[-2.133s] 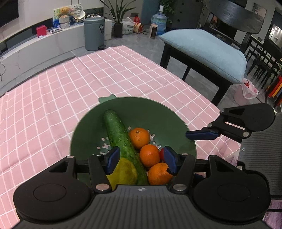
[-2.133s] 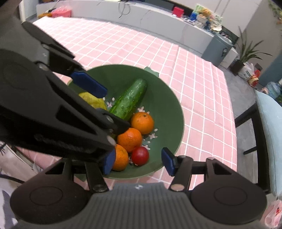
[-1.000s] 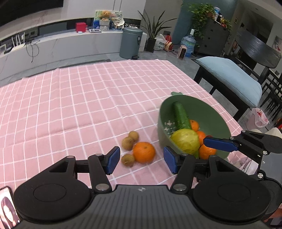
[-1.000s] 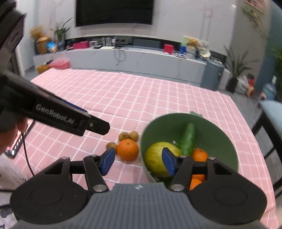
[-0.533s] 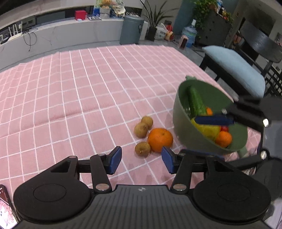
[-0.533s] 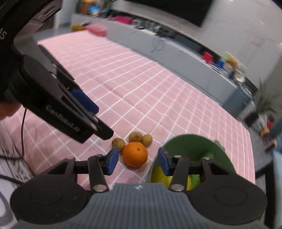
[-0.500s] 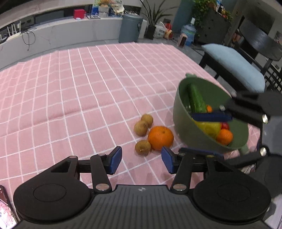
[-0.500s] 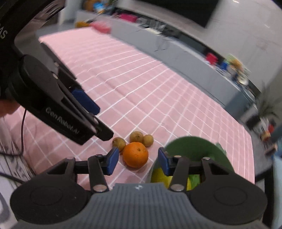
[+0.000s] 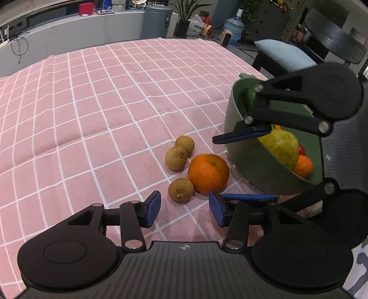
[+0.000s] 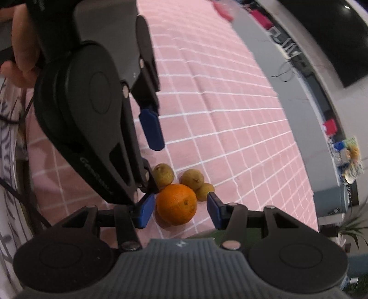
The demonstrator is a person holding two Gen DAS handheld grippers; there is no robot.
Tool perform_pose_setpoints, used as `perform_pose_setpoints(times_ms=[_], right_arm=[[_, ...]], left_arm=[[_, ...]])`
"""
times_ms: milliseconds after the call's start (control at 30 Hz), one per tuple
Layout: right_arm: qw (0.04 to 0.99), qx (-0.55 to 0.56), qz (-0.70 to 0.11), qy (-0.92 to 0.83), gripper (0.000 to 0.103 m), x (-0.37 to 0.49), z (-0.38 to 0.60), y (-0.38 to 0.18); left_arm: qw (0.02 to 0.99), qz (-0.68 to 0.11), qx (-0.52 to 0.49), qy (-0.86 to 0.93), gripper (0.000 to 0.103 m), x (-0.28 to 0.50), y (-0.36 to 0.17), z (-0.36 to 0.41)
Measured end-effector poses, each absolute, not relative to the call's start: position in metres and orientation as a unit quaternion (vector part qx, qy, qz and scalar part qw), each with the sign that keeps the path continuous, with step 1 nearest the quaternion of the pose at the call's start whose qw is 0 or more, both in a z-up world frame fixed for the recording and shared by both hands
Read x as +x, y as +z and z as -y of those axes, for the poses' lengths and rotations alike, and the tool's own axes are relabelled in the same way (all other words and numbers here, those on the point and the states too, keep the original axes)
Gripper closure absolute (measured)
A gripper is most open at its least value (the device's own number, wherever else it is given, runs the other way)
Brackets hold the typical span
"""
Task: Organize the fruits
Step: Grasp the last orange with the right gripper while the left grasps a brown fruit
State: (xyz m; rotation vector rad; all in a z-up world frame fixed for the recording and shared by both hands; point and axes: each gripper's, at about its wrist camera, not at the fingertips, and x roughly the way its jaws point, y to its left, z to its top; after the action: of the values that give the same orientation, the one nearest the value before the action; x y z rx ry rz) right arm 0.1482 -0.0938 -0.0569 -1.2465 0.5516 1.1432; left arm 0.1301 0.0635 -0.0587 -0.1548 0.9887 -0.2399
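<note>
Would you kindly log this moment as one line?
left gripper: open, near longans | right gripper: open, around orange | bowl: holds fruit

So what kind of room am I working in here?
Likely a home living-dining room: a table under a pink checked tablecloth, a cushioned chair, and a water jug by potted plants.

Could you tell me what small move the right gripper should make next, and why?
Probably ease the right gripper a little further forward and close on the orange. Its jaws are open and already flank the orange, which lies loose on the pink cloth beside three small brown fruits, outside the green bowl. The left gripper is also open and close, so watch for a clash.
</note>
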Motion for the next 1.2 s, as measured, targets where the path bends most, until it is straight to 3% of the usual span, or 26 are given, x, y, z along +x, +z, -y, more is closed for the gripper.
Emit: perform_pose_setpoints(times_ms=[833,900,1133,1200], right_arm=[[0.596,-0.553,-0.282,0.509,0.059,0.17,0.081,-0.074],[0.597,-0.556,-0.279,0.507,0.062,0.169,0.082,-0.074],[0.599,-0.564,-0.268,0.502,0.063,0.165,0.084,-0.075],[0.601,-0.562,-0.267,0.501,0.063,0.164,0.085,-0.074]], left_arm=[[0.87,-0.474,-0.068,-0.121,0.052,0.144,-0.071,-0.064],[0.871,-0.472,-0.066,-0.121,0.053,0.144,-0.071,-0.062],[0.873,-0.467,-0.059,-0.125,0.074,0.142,-0.071,-0.059],[0.872,-0.467,-0.068,-0.127,0.074,0.142,-0.071,-0.061]])
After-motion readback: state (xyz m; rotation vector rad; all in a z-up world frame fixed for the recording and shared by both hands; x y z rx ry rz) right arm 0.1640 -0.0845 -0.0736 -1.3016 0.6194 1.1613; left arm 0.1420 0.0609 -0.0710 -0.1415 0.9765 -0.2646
